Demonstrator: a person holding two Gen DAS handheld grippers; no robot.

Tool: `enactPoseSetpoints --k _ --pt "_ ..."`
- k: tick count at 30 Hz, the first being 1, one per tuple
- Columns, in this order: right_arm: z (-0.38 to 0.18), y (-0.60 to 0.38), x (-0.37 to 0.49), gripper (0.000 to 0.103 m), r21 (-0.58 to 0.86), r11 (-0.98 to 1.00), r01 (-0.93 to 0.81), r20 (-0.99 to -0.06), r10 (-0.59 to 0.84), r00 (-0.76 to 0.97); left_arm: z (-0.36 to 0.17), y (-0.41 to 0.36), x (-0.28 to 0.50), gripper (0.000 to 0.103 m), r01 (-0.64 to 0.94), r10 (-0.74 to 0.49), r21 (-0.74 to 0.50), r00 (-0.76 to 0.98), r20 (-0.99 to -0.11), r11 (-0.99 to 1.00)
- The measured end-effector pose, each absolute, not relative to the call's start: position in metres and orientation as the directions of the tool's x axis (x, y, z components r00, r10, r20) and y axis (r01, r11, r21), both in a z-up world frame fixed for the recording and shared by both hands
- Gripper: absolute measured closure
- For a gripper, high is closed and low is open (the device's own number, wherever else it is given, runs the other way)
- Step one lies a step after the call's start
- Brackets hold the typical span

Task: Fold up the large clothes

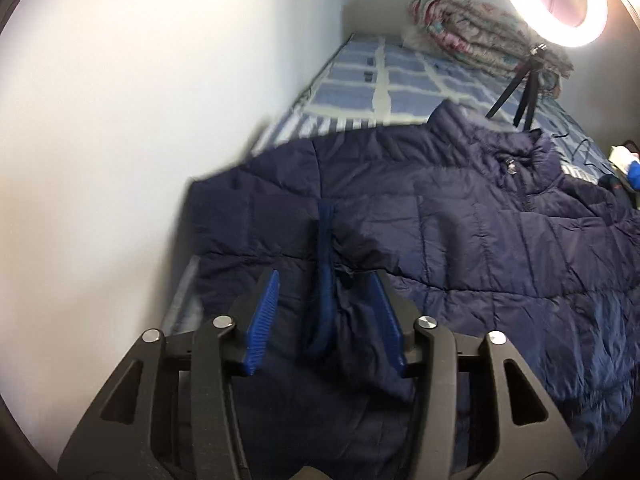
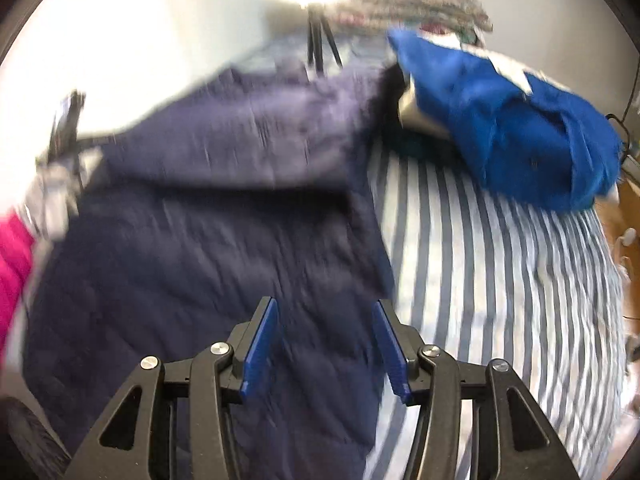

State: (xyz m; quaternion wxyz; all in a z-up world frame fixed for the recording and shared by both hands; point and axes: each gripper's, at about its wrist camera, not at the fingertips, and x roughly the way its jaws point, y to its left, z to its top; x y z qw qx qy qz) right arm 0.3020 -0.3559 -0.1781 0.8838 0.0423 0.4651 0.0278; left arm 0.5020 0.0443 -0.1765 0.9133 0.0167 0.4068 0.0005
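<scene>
**Navy puffer jacket spread on the bed, both tongs standing apart**

A navy quilted puffer jacket lies spread across the bed, its stand-up collar and zip pointing toward the far end. One side of it runs along the white wall. In the left wrist view, a sleeve is folded in over the body of the jacket, and its ribbed blue cuff lies as a narrow strip running away from the camera.

The left tongs hang just above that sleeve with the jaws apart. The cuff lies in the gap between the blue pads, but neither pad presses on it, so nothing is clamped.

The right tongs are also apart and hold nothing. In the blurred right wrist view they hover over the jacket's side edge, where the navy fabric meets the striped bed sheet. The left pad is over the jacket and the right pad is over the sheet at the hem line.

Beyond the jacket's collar, a small black tripod stands on the checked blue part of the bedding, carrying a glowing ring light. Behind it, a folded floral quilt is piled at the head of the bed. In the right wrist view, a bright blue garment lies bunched on the striped sheet, beside the jacket's shoulder. A pink sleeve shows at that view's left edge.
</scene>
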Motion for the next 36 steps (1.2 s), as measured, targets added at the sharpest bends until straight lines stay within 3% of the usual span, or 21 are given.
enactPoseSetpoints --k 4,9,11,13,16,21,25,31,33,36 --pt "-0.168 -0.355 0.359 0.051 0.094 0.995 -0.019 -0.809 0.087 0.581 -0.149 0.061 0.475 0.053 0.015 -0.022 -0.017 0.692 -0.721 1.000" --pt "-0.192 -0.350 0.419 0.051 -0.024 0.999 0.045 -0.832 -0.045 0.553 -0.133 0.065 0.434 0.053 0.048 -0.043 -0.012 0.716 -0.696 0.999" --pt "-0.206 -0.350 0.435 0.064 -0.027 0.998 0.056 -0.856 -0.052 0.514 -0.133 0.063 0.420 0.053 0.071 -0.040 0.017 0.721 -0.692 0.997" --pt "-0.219 -0.352 0.444 0.087 -0.036 0.998 0.059 -0.869 -0.060 0.492 -0.139 0.060 0.410 0.053 0.085 -0.029 0.046 0.717 -0.697 0.995" --pt "-0.232 -0.363 0.451 0.100 -0.194 0.966 0.169 -0.840 -0.253 0.480 -0.148 0.061 0.403 0.053 0.083 -0.009 0.071 0.711 -0.703 0.994" --pt "-0.238 -0.376 0.445 0.094 -0.088 0.984 0.153 -0.856 -0.154 0.494 -0.153 0.065 0.386 0.053 0.093 -0.011 0.077 0.704 -0.710 0.993" --pt "-0.224 -0.373 0.426 0.075 -0.020 0.994 0.106 -0.855 -0.072 0.513 -0.156 0.074 0.373 0.053 0.110 -0.055 0.027 0.673 -0.738 0.994" --pt "-0.212 -0.368 0.402 0.073 0.024 0.995 0.100 -0.837 -0.035 0.546 -0.163 0.061 0.400 0.053 0.118 -0.161 -0.112 0.634 -0.756 0.987" --pt "-0.210 -0.373 0.397 0.073 0.101 0.990 0.102 -0.824 0.026 0.566 -0.163 0.051 0.411 0.053 0.105 -0.143 -0.097 0.646 -0.750 0.990" --pt "-0.212 -0.372 0.395 0.074 0.105 0.989 0.101 -0.812 0.027 0.582 -0.169 0.025 0.435 0.053 0.140 -0.113 -0.028 0.650 -0.752 0.990"
